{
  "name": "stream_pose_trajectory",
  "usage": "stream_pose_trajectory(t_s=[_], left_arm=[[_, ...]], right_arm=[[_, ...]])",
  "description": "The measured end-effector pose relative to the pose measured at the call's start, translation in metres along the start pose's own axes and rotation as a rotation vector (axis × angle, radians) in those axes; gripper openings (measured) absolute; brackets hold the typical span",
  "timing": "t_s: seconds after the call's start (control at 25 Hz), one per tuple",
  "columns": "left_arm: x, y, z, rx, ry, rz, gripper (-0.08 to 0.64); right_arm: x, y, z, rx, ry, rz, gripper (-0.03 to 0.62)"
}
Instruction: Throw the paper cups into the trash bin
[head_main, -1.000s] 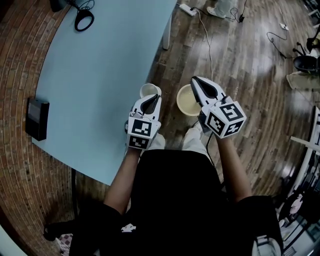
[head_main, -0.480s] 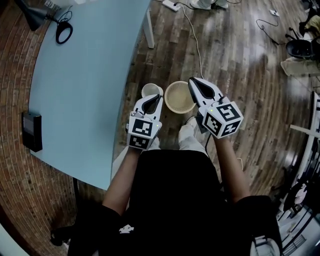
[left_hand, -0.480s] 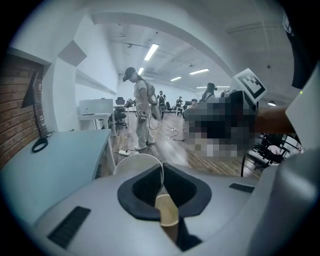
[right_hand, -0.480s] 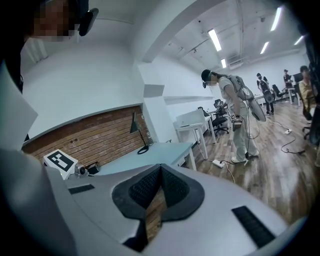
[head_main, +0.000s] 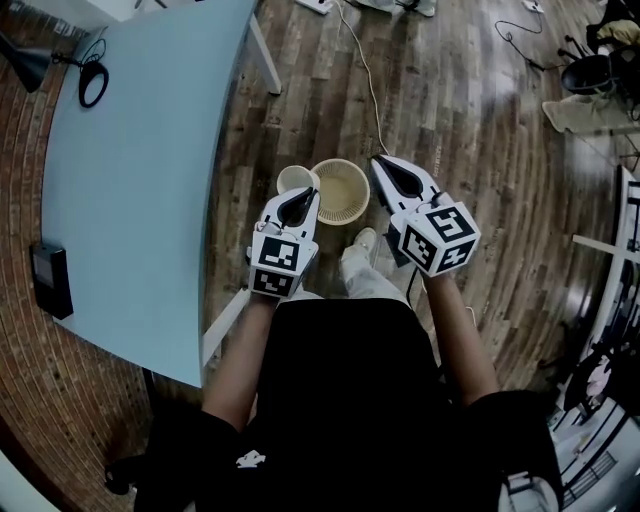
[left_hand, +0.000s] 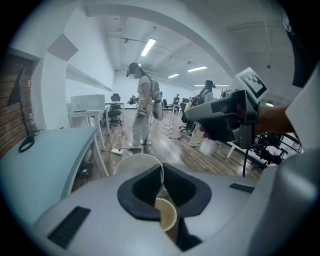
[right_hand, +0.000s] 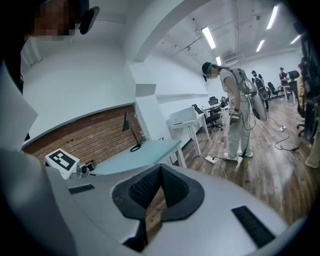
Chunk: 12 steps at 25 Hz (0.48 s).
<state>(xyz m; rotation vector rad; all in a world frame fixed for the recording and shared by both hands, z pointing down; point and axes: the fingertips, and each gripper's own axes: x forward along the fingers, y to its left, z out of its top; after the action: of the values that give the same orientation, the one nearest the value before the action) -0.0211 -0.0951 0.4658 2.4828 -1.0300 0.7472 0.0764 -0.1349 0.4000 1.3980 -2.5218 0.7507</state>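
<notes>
- Person's dark torso fills the bottom of the head view; both forearms reach forward, one tool in each hand.
- Left tool (head_main: 307, 196): jaws narrow, pinched on the rim of a white paper cup (head_main: 296, 180). In the left gripper view the cup (left_hand: 137, 161) hangs mouth-open ahead of the jaw tips, its wall caught between them.
- Right tool (head_main: 379, 164): jaws together, nothing in them; the right gripper view shows only wood floor through the slit below the tips.
- Trash bin (head_main: 345, 195): beige, woven, round, standing on the floor between the two tools. The cup sits just beside its left rim, not over the opening. The bin also shows under the left tool's jaws (left_hand: 167, 215).
- Wood plank floor (head_main: 470, 130) runs on past the bin, a white cable lying across it.
- Pale blue counter (head_main: 140, 180) to the left, well apart from the bin; a black box (head_main: 52, 280) on its near edge.
- Far back: standing person (left_hand: 142, 110) among desks and chairs.
</notes>
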Motion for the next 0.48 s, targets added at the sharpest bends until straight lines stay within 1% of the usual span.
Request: stream_pose_trajectory(t_s=[0.16,0.32,0.48], left_arm=[[0.021,-0.009,0.003,-0.002,0.008,0.003,0.025],[0.038,-0.015,0.001,0.022,0.031,0.022,0.025],[0.052,-0.018,0.0,-0.001,0.044,0.037,0.025]], right_arm=[[-0.003,-0.022,-0.005,0.002,0.019,0.0,0.005],[-0.006,-0.04,-0.01,0.0,0.04,0.009,0.005],[-0.009,-0.053,-0.014,0.004,0.052,0.022,0.005]])
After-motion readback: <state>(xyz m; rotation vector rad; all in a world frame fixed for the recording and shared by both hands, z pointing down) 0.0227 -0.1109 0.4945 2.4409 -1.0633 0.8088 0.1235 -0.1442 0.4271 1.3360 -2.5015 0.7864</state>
